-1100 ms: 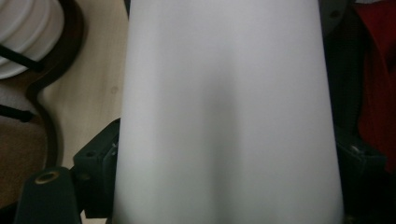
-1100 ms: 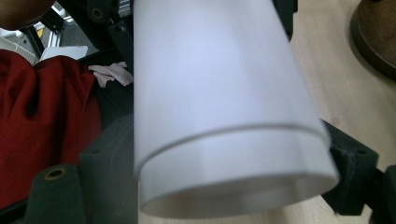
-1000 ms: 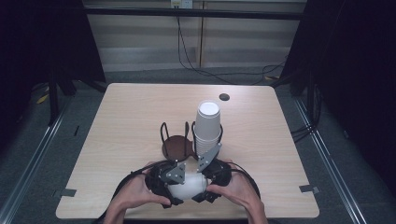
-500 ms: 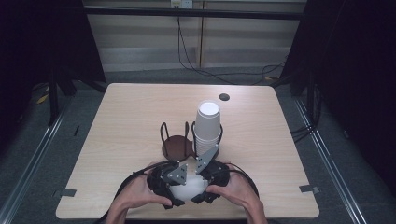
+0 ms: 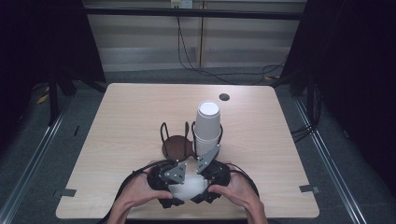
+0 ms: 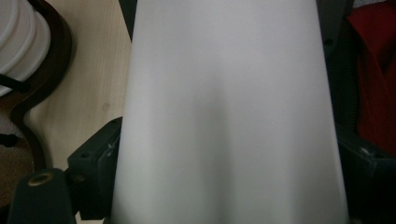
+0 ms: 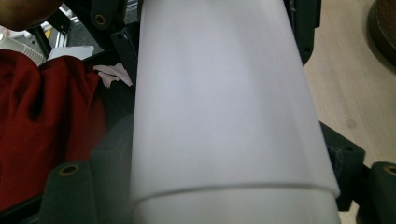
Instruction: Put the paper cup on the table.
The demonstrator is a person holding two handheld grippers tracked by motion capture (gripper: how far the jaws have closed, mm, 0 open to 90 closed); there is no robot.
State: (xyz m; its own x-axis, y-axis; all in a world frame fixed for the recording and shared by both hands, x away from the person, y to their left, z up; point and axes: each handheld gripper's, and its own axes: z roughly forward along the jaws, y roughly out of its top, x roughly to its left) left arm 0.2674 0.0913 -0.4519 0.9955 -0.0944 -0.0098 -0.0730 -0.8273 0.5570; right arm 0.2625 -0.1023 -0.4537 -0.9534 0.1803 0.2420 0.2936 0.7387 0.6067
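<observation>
Probably a lab recording booth: black curtains (image 5: 56,42) flank a lone wooden table (image 5: 130,116), cables (image 5: 196,56) trailing behind.

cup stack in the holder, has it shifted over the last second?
No. The cup stack stands in the same spot, by the brown holder and below the table's dark hole.

A light wooden table (image 5: 130,116) carries a dark cup holder (image 5: 176,145) with stacked cups (image 5: 207,125).

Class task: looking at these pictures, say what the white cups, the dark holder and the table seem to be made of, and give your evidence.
White cups: probably paper, matte, with a rolled rim and a nested lip line. Dark holder: likely wood base, brown and smooth, with thin black wire loops. Table: wood-look laminate, pale with a fine grain pattern.
</observation>
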